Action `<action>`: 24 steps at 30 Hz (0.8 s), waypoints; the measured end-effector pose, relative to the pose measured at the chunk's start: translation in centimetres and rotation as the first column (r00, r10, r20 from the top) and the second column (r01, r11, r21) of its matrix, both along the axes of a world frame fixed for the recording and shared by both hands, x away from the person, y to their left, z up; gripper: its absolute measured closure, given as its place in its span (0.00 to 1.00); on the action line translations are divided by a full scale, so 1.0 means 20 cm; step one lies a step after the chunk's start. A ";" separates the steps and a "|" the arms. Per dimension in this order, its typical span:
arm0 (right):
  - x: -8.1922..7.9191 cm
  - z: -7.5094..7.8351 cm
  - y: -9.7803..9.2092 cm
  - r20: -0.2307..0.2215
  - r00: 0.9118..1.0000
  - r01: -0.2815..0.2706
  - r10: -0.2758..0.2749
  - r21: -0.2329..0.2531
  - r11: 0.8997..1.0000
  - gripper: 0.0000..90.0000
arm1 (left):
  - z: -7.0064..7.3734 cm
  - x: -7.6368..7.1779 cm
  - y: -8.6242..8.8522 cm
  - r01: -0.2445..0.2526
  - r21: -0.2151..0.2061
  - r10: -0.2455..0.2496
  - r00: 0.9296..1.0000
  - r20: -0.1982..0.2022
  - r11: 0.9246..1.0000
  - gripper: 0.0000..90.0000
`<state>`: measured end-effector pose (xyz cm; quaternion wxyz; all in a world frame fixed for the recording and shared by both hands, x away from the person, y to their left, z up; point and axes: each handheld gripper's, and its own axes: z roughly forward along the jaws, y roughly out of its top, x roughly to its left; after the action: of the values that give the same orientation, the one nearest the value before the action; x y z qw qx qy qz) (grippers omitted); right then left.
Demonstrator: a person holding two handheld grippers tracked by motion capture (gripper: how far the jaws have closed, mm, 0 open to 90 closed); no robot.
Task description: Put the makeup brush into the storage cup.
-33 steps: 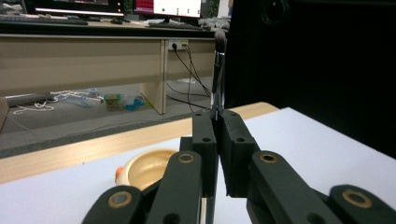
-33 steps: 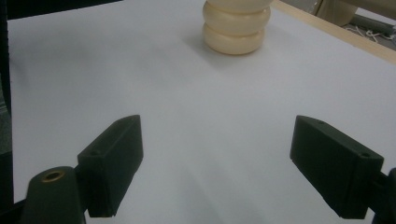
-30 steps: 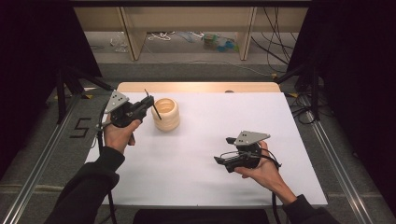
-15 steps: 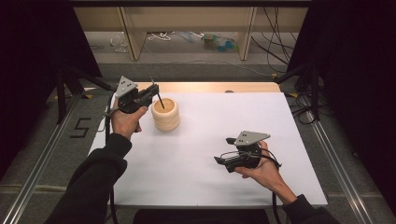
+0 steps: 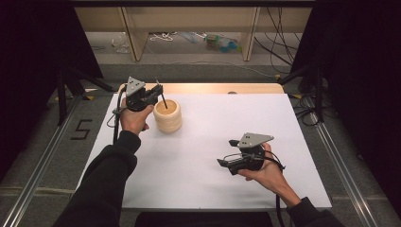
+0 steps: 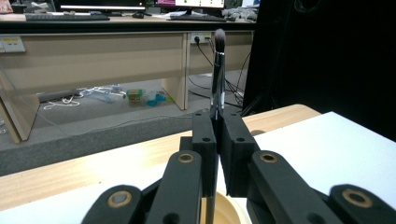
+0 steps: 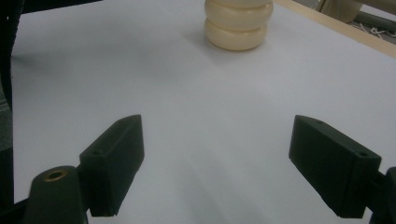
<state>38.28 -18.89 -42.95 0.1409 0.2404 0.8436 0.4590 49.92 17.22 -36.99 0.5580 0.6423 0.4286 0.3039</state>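
A cream ribbed wooden cup stands on the white table at the back left; it also appears far off as the cup in the right gripper view. My left gripper hovers just left of the cup's rim, shut on a thin makeup brush. The brush stands upright with its dark bristles on top. Its lower end points down into the cup's mouth. At the front right my right gripper is held low over the table, open with nothing between its jaws.
A wooden strip runs along the table's far edge. Beyond it are a desk's legs, cables and litter on the floor. Metal rails flank the table. Black curtains stand on both sides.
My left gripper has carried the brush up and rightward from the table's left edge to above the cup's rim. The right gripper has stayed still.
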 end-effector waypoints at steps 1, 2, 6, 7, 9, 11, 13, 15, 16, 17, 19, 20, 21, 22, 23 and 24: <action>0.00 0.00 0.00 0.000 1.000 0.001 -0.001 0.000 1.000 0.21 | -0.01 0.00 0.00 -0.002 -0.009 0.002 1.000 -0.005 1.000 0.95; 0.00 0.00 0.00 0.001 1.000 0.001 -0.001 0.000 1.000 0.21 | -0.02 0.01 0.00 -0.001 -0.009 0.001 1.000 -0.009 1.000 0.95; 0.00 0.00 0.00 0.002 1.000 0.002 -0.002 0.002 1.000 0.21 | -0.05 0.01 0.00 -0.007 0.009 0.007 1.000 -0.014 1.000 0.95; 0.00 0.00 0.00 0.004 1.000 0.003 -0.003 0.003 1.000 0.21 | -0.06 0.01 0.00 -0.008 -0.001 0.008 1.000 -0.020 1.000 0.95; 0.00 0.00 0.00 0.002 1.000 0.003 -0.003 0.003 1.000 0.21 | -0.08 0.02 0.00 -0.009 0.008 0.009 1.000 -0.023 1.000 0.95; 0.00 0.00 0.00 0.002 1.000 0.002 -0.002 0.004 1.000 0.21 | -0.09 0.02 0.00 -0.010 -0.003 0.010 1.000 -0.028 1.000 0.95; 0.00 0.00 0.00 0.002 1.000 0.002 -0.002 0.005 1.000 0.21 | -0.11 0.03 0.00 -0.013 -0.001 0.013 0.999 -0.030 1.000 0.95; 0.00 0.00 0.00 0.008 1.000 0.009 -0.009 0.017 1.000 0.21 | -0.12 0.03 0.00 -0.016 -0.010 0.015 0.999 -0.035 1.000 0.95; 0.00 0.00 0.00 0.003 1.000 0.004 -0.004 0.014 1.000 0.21 | -0.12 0.03 0.00 -0.012 -0.001 0.012 0.999 -0.036 1.000 0.95; 0.00 0.00 0.00 0.006 1.000 0.004 -0.004 0.018 1.000 0.21 | -0.13 0.04 0.00 -0.012 0.002 0.012 0.999 -0.035 1.000 0.95; 0.00 0.00 0.00 0.008 1.000 0.006 -0.006 0.021 1.000 0.21 | -0.14 0.04 -0.01 -0.014 -0.001 0.014 0.999 -0.039 1.000 0.95; 0.00 0.01 0.00 0.008 1.000 0.007 -0.007 0.022 1.000 0.21 | -0.14 0.04 -0.01 -0.011 0.005 0.011 0.999 -0.038 1.000 0.95; 0.00 0.01 0.00 0.008 1.000 0.007 -0.007 0.022 1.000 0.21 | -0.14 0.04 -0.01 -0.011 -0.002 0.011 0.999 -0.040 1.000 0.95; 0.00 0.01 0.00 0.009 1.000 0.005 -0.005 0.023 1.000 0.21 | -0.14 0.04 -0.02 -0.012 -0.004 0.012 0.999 -0.041 1.000 0.95; 0.00 0.01 0.00 0.013 1.000 0.008 -0.008 0.026 1.000 0.21 | -0.14 0.04 -0.02 -0.012 0.003 0.012 0.999 -0.039 1.000 0.95; 0.00 0.00 0.00 0.020 1.000 0.012 -0.013 0.031 0.999 0.21 | -0.14 0.04 -0.02 -0.011 0.008 0.012 0.999 -0.037 1.000 0.95</action>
<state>38.30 -18.94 -42.85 0.1487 0.2431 0.8334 0.4735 50.78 16.92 -39.84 0.5455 0.6476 0.4413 0.2969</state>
